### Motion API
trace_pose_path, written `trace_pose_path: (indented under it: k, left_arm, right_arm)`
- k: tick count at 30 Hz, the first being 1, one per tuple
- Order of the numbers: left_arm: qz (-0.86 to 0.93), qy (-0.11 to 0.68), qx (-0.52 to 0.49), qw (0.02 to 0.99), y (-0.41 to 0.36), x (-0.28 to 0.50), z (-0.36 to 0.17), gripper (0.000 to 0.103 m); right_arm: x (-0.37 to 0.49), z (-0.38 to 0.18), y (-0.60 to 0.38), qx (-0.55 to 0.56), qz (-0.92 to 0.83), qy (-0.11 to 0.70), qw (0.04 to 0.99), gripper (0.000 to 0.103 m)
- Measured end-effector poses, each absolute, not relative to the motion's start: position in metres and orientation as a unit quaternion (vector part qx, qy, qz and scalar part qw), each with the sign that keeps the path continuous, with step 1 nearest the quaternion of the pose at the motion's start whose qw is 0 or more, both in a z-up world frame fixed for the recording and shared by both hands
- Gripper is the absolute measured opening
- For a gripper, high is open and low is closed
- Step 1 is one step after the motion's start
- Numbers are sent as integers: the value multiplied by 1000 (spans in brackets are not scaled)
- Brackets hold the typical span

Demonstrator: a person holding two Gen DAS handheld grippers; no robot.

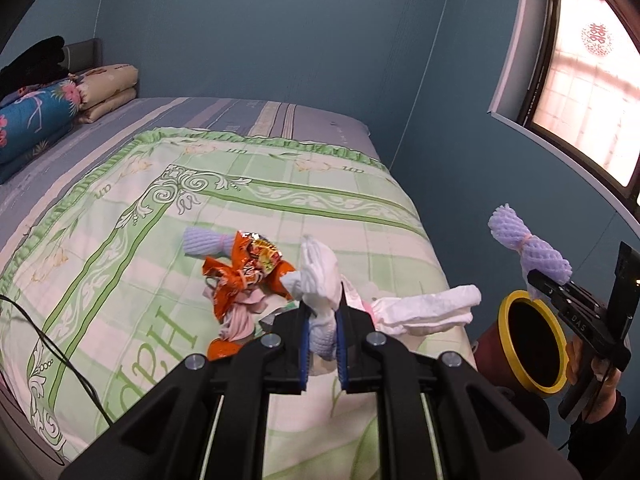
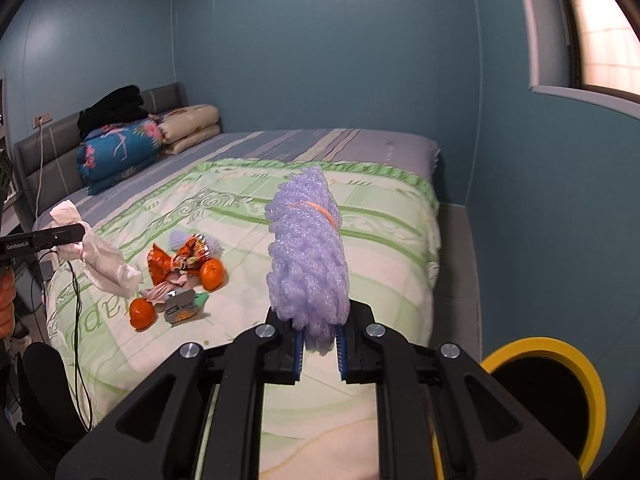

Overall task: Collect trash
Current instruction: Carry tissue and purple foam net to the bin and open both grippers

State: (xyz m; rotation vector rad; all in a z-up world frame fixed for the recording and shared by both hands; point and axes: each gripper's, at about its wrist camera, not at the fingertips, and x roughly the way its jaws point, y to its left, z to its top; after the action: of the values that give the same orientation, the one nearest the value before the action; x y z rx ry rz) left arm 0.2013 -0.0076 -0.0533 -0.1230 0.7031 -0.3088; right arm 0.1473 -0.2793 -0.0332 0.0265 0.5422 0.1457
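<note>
Our left gripper (image 1: pixel 322 320) is clamped on a crumpled white tissue (image 1: pixel 320 276), which sticks up above the blue pads, and from the right wrist camera we see that same wad dangling from the left gripper (image 2: pixel 78 234) at about nine o'clock. Our right gripper (image 2: pixel 320 340) is clamped on the lower end of a purple foam fruit net (image 2: pixel 306 256) bound with an orange rubber band; the net stands up from the jaws, and in the left view it shows at three o'clock, raised off the bed. Just below it, at about four o'clock in the left view, stands a trash bin (image 1: pixel 520 304) with a yellow rim, beside the bed's edge. On the green patterned bedspread (image 1: pixel 120 208) more litter lies together: an orange snack wrapper (image 1: pixel 248 268), a second purple foam net (image 1: pixel 200 242) touching it at its ten o'clock, another white tissue (image 1: pixel 432 308) near the bed's edge, two oranges (image 2: pixel 212 274), and a small crushed carton (image 2: pixel 180 306) between them.
</note>
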Motion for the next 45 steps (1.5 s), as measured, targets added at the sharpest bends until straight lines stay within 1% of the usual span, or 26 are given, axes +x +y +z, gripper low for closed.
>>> trace_pose_path:
  k: [11, 22, 45]
  left_arm:
    - [-199, 333, -40, 921, -64, 194, -37, 9]
    - [-251, 321, -14, 913, -128, 194, -25, 9]
    - [-352, 304, 68, 883, -268, 195, -32, 9]
  right_arm:
    - [109, -18, -317, 23, 27, 238, 971, 12]
    - [83, -16, -357, 42, -30, 216, 975, 12]
    - [35, -33, -436, 96, -163, 202, 961, 12]
